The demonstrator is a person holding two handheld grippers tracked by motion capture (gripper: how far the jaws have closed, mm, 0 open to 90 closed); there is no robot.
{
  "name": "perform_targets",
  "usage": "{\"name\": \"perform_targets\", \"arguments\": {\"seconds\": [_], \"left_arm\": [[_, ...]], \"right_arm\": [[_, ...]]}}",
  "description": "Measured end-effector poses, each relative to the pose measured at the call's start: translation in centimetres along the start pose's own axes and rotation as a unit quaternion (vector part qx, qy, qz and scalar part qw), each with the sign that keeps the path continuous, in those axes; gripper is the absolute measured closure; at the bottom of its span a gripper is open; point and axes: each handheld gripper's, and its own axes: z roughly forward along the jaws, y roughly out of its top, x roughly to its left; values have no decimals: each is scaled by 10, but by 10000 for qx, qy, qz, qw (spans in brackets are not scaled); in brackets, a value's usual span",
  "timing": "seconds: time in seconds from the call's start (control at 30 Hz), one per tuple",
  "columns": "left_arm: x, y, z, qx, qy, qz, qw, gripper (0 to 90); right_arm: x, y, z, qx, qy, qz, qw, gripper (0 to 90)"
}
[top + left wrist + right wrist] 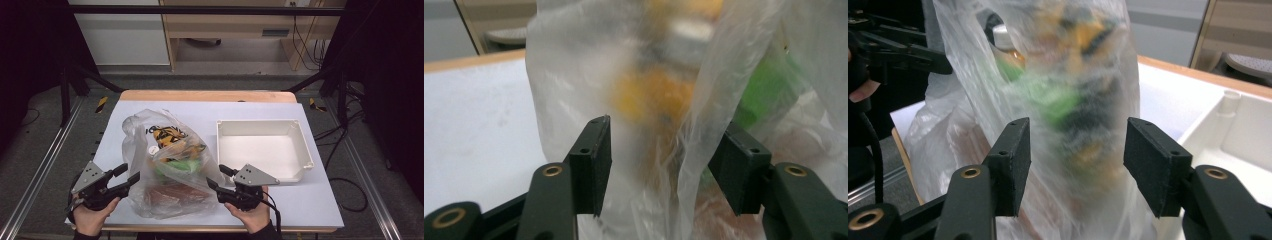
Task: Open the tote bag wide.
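- High view: a clear plastic bag (167,162) stuffed with packets lies on the near half of the white table (320,207), with the left gripper (131,176) at its eight o'clock and the right gripper (216,179) at its four o'clock.
- Left gripper view: the jaws stand well apart with thin bag film running up between them; the right-hand pad looks to be brushed by a fold of film, but nothing is pinched, so I judge this gripper open and holding nothing.
- Right gripper view: the right gripper's jaws also stand wide, the bag bulging in the gap between the pads without being clamped; it grips nothing.
- Through the film show an orange-and-black packet (167,136), something green (175,165) below it and a brown pack (172,195) at the bag's six o'clock end; the gripper views are too blurred to name them more closely.
- Step in hand, as I read it: both grippers flank the bag with jaws released, which fits handling the bag to get its goods out toward the white tray (264,150) at the bag's three o'clock, which holds nothing.
- Next move would call for a fresh, firm pinch on the film or a packet; the slippery plastic could slide out of a shallow bite.
- Surface and room: the white table top has a wooden edge (207,95) at twelve o'clock; beyond it are grey floor, a wooden desk (235,30), loose cables and dark frame bars at either side.
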Motion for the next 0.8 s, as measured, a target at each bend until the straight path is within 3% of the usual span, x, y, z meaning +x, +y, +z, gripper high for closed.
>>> {"name": "perform_targets", "arguments": {"seconds": [0.1,0.2,0.27,0.37,0.4,0.53,0.8], "left_arm": [[0,10,3,-58,-54,27,10000,503],[0,15,7,27,-53,-26,10000,652],[1,16,8,90,-62,-39,9999,740],[3,13,7,205,-108,-83,9997,863],[3,12,6,216,-145,-95,9996,889],[3,5,-1,313,-214,-103,9992,898],[3,-20,0,616,-235,-123,9977,899]], "right_arm": [[3,6,5,-1,38,-47,10000,442],[6,13,16,59,-34,-234,9997,441],[4,17,21,12,-81,-236,9997,464],[-1,20,28,97,-319,-304,9990,599],[-4,20,29,124,-389,-332,9986,685],[-18,15,29,237,-607,-276,9975,900],[-38,0,15,309,-697,12,9971,900]]}}
